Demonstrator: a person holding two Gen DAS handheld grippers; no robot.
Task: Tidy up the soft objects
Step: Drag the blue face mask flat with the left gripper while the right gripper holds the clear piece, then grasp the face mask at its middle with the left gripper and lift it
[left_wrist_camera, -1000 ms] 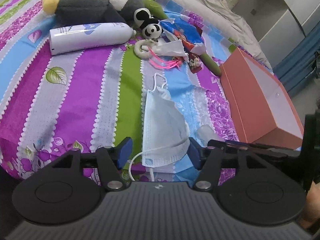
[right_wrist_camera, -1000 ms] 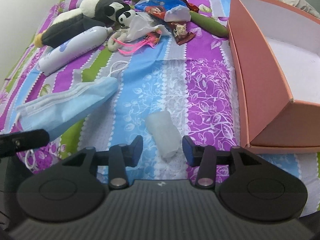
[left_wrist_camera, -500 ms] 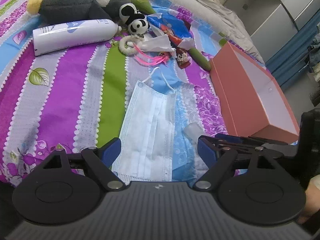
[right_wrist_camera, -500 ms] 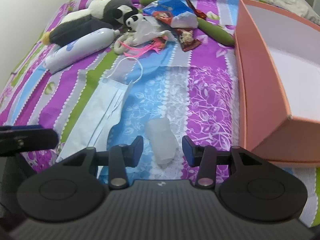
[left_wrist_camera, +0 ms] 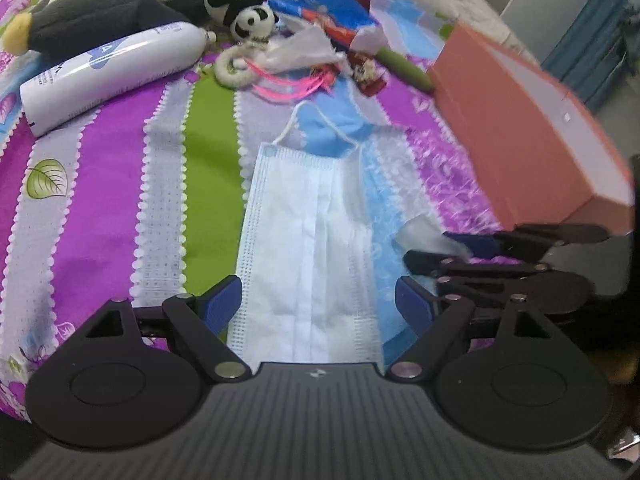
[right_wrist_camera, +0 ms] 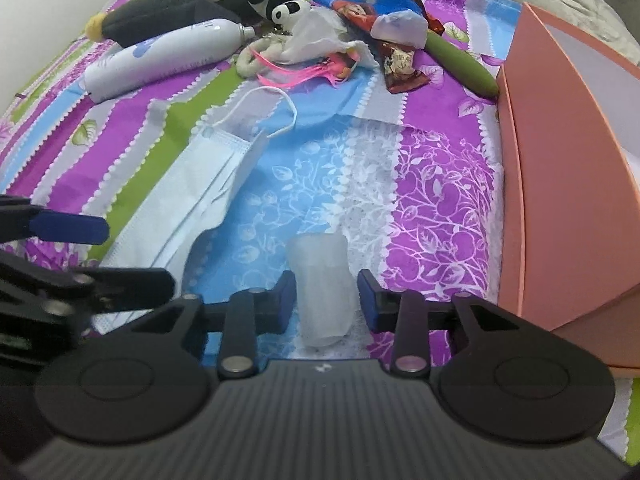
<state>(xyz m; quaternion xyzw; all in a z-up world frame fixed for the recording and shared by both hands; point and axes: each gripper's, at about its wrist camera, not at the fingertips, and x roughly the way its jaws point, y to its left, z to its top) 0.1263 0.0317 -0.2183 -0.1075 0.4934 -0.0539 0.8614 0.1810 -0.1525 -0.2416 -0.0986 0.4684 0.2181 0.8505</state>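
A light blue face mask (left_wrist_camera: pixel 316 240) lies flat on the striped bedsheet, also in the right wrist view (right_wrist_camera: pixel 192 200). My left gripper (left_wrist_camera: pixel 318 306) is open, its fingers either side of the mask's near end. A soft translucent white tube (right_wrist_camera: pixel 322 284) lies between the fingers of my right gripper (right_wrist_camera: pixel 326 298), which is open with small gaps on both sides. The tube shows partly in the left wrist view (left_wrist_camera: pixel 424 234). An open salmon-pink box (right_wrist_camera: pixel 568 184) stands to the right; it also shows in the left wrist view (left_wrist_camera: pixel 520 128).
At the far end lie a penguin plush (left_wrist_camera: pixel 100 12), a small panda plush (left_wrist_camera: pixel 252 20), a white bottle (left_wrist_camera: pixel 108 76), a green tube (right_wrist_camera: pixel 460 62), snack wrappers (right_wrist_camera: pixel 372 8), crumpled tissue (right_wrist_camera: pixel 316 38) and pink cords (left_wrist_camera: pixel 288 84).
My left gripper let go of the mask and opened wide; the mask now lies flat. My right gripper moved forward, so the tube sits deeper between its fingers.
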